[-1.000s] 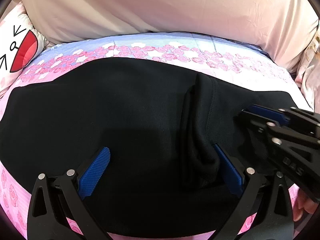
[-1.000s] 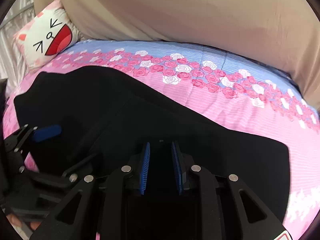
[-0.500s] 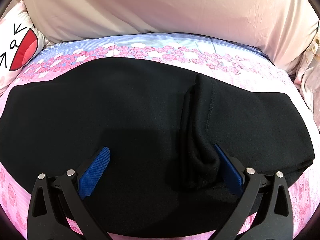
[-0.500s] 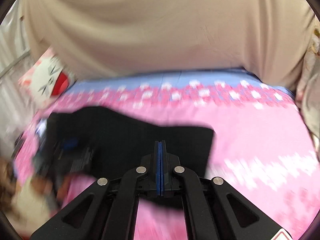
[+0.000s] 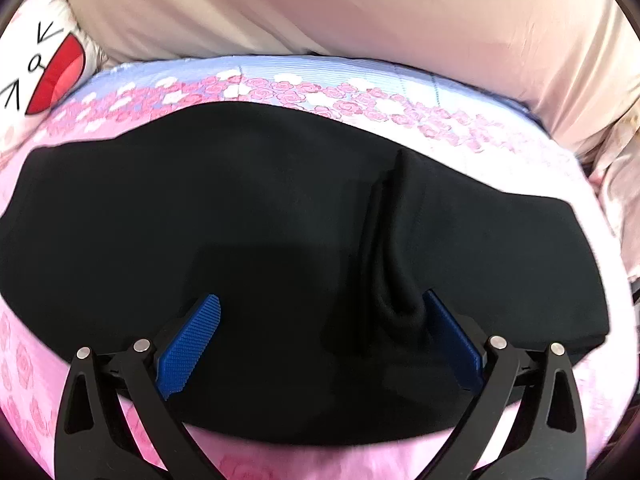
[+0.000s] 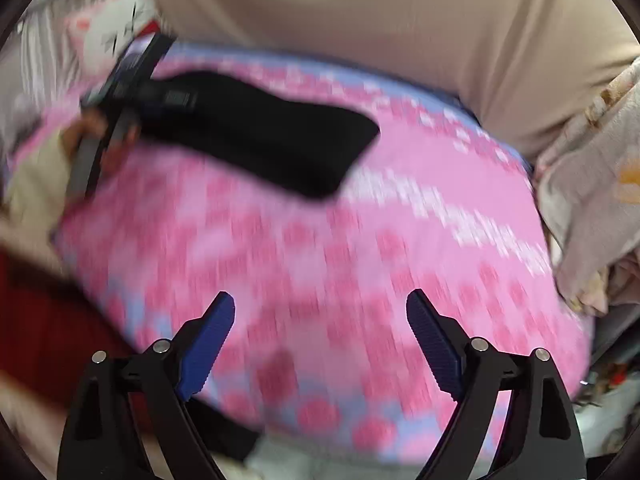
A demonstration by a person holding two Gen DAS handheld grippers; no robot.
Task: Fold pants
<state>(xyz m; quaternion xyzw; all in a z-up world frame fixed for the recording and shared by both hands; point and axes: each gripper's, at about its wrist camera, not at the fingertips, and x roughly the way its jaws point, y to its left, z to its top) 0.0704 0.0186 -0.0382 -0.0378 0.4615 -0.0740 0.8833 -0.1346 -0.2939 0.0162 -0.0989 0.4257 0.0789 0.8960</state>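
Note:
The black pants [image 5: 260, 232] lie folded flat across the pink rose-print bed sheet [image 5: 480, 148]. A raised crease [image 5: 388, 240] runs up the cloth right of middle. My left gripper [image 5: 320, 304] is open just above the pants' near part, its right finger [image 5: 448, 332] against the bunched crease. My right gripper [image 6: 320, 312] is open and empty over bare sheet, well back from the pants [image 6: 272, 136]. The right wrist view is blurred; it shows the left gripper [image 6: 128, 76] and hand at the pants' left end.
A beige cover [image 5: 340, 12] rises behind the bed. A cat-face pillow [image 5: 36, 64] lies at the far left. Pale floral bedding [image 6: 600, 184] is piled at the bed's right edge. Something dark red [image 6: 36, 312] shows at the lower left of the right wrist view.
My right gripper let go of the pants, pulled back and away to the right, shut briefly, then opened wide. My left gripper has stayed open in place.

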